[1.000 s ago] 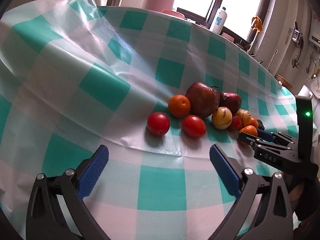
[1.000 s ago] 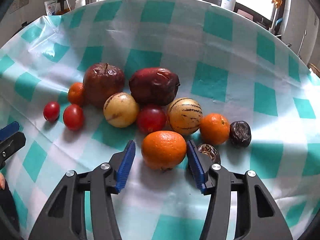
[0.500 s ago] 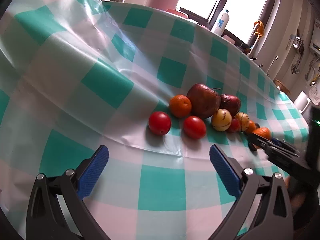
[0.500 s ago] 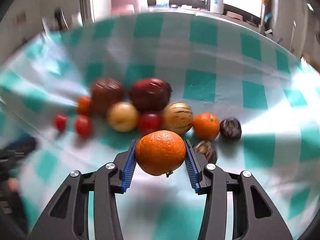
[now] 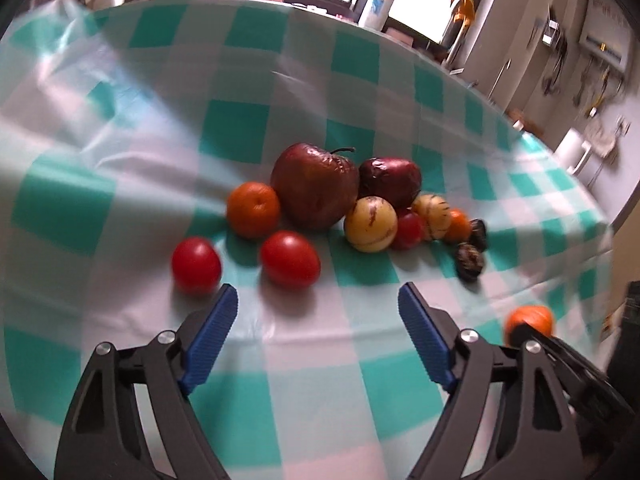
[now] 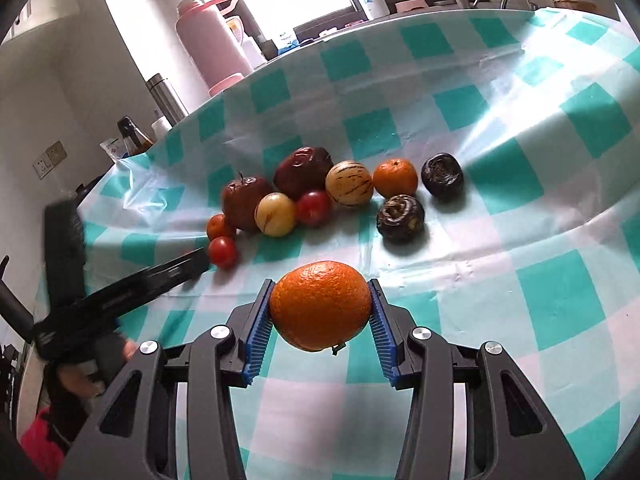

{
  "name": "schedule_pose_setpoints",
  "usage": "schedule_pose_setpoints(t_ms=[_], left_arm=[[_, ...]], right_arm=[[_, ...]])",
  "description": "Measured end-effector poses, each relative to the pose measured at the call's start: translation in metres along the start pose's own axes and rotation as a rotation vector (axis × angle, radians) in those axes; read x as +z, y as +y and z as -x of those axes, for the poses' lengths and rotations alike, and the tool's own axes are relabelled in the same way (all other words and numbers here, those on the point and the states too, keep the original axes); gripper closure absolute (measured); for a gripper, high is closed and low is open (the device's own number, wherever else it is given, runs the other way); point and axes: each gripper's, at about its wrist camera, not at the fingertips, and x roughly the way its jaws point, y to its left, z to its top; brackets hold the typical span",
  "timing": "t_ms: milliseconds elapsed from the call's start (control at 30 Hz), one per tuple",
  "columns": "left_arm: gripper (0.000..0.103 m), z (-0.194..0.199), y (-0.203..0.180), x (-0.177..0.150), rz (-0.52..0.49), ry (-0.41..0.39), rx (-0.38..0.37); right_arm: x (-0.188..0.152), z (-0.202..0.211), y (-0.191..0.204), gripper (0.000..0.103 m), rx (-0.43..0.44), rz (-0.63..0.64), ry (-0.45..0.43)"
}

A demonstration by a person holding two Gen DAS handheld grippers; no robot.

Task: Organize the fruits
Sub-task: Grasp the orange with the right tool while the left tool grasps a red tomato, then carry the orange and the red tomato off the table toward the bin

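Note:
My right gripper (image 6: 322,286) is shut on a large orange (image 6: 320,306), held above the checked tablecloth (image 6: 520,320) in front of the fruit pile. The pile has a wrinkled red apple (image 5: 314,186), a dark red fruit (image 5: 390,180), a small orange (image 5: 253,209), a yellow fruit (image 5: 370,224), a striped fruit (image 5: 434,216) and dark shrivelled fruits (image 5: 469,256). My left gripper (image 5: 318,300) is just short of two tomatoes (image 5: 290,260) (image 5: 196,266). Its jaws are closing with nothing between them. The held orange (image 5: 530,318) shows at the left wrist view's lower right.
A pink thermos (image 6: 212,40), a steel flask (image 6: 166,96) and dark bottles stand beyond the table's far left edge. A white bottle (image 5: 378,6) sits on the window sill. The cloth has a raised crease (image 6: 460,268) behind the held orange.
My right gripper shut on the large orange, lifted it out of the pile and drew back while rolling. My left gripper came closer to the tomatoes and its jaws narrowed.

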Motion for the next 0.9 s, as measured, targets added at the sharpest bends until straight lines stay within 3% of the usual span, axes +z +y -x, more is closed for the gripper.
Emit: schedule_pose_setpoints(t_ms=[100, 200, 267, 300, 367, 600, 733, 900], left_arm=[[0.029, -0.021, -0.008, 0.009, -0.030, 0.032, 0.080], [0.043, -0.045, -0.010, 0.017, -0.015, 0.084, 0.137], [0.045, -0.050, -0.012, 0.021, -0.020, 0.084, 0.183], [0.050, -0.052, -0.013, 0.022, -0.025, 0.084, 0.204], [0.067, -0.051, -0.014, 0.021, -0.025, 0.080, 0.221], [0.070, -0.004, 0.004, 0.004, 0.038, -0.004, 0.065], [0.070, 0.026, 0.010, -0.013, 0.064, -0.070, 0.023], [0.070, 0.035, 0.012, -0.036, 0.084, -0.060, 0.018]], right_arm=[[-0.001, 0.002, -0.003, 0.058, 0.016, -0.017, -0.005], [-0.002, 0.002, -0.003, 0.058, 0.022, -0.011, -0.001], [-0.002, 0.002, -0.002, 0.057, 0.024, -0.008, 0.001], [-0.002, 0.002, -0.003, 0.057, 0.027, -0.009, 0.001], [-0.003, 0.002, -0.003, 0.057, 0.029, -0.012, 0.000], [-0.004, 0.003, -0.004, 0.057, 0.027, -0.015, -0.006], [-0.004, 0.002, -0.005, 0.058, 0.023, -0.020, -0.008], [-0.004, 0.002, -0.006, 0.057, 0.022, -0.024, -0.009]])
